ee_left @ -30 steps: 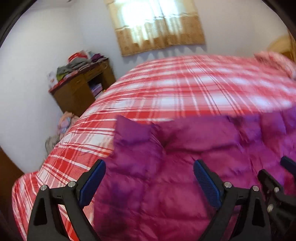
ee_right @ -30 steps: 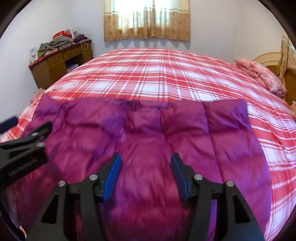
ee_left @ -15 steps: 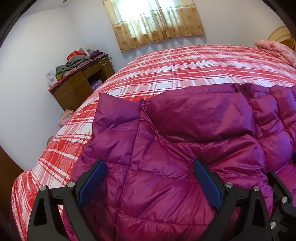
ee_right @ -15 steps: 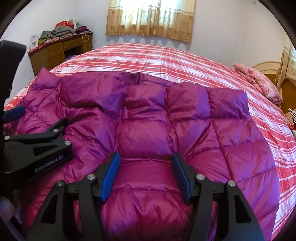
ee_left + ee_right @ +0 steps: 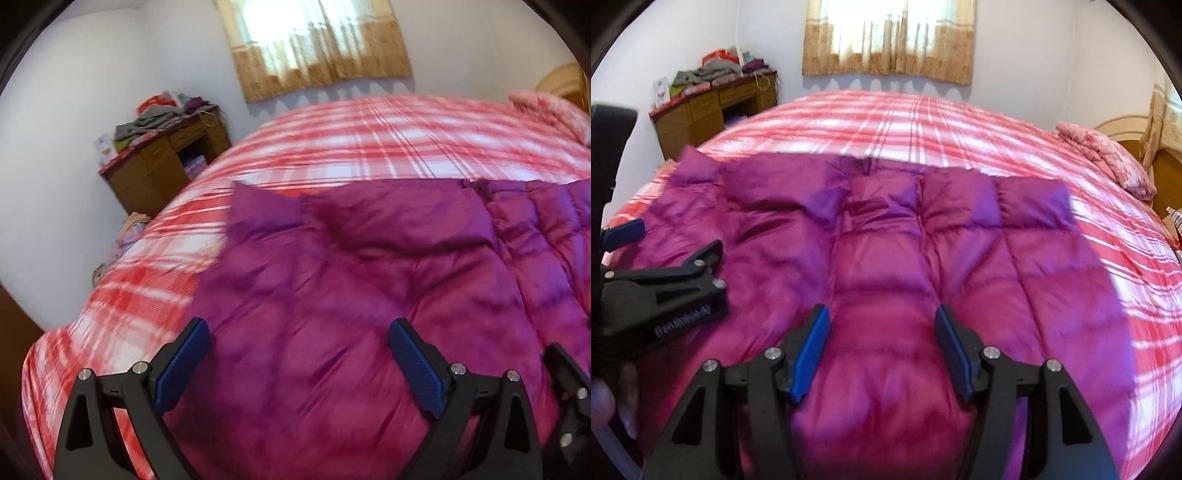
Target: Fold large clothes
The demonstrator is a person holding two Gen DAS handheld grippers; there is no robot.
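A magenta quilted puffer jacket (image 5: 369,280) (image 5: 886,240) lies spread flat on the red plaid bed (image 5: 369,140) (image 5: 923,125), its far edge straight across. My left gripper (image 5: 297,328) hovers open over the jacket's left part with nothing between its blue pads; it also shows at the left of the right wrist view, left gripper (image 5: 668,240). My right gripper (image 5: 882,312) hangs over the jacket's middle. Its jaws are opening and the pads press on nothing. One finger of the right gripper (image 5: 565,373) shows at the left wrist view's right edge.
A wooden desk (image 5: 159,173) (image 5: 701,107) piled with folded clothes stands in the far left corner. A pink pillow (image 5: 1108,158) and a headboard (image 5: 1126,125) are at the bed's right end. A curtained window (image 5: 886,33) is on the far wall.
Both views have shifted and blurred as the grippers moved over the jacket, which now fills more of the frames than a second ago. The right jaws stand slightly wider. The jacket lies as before.
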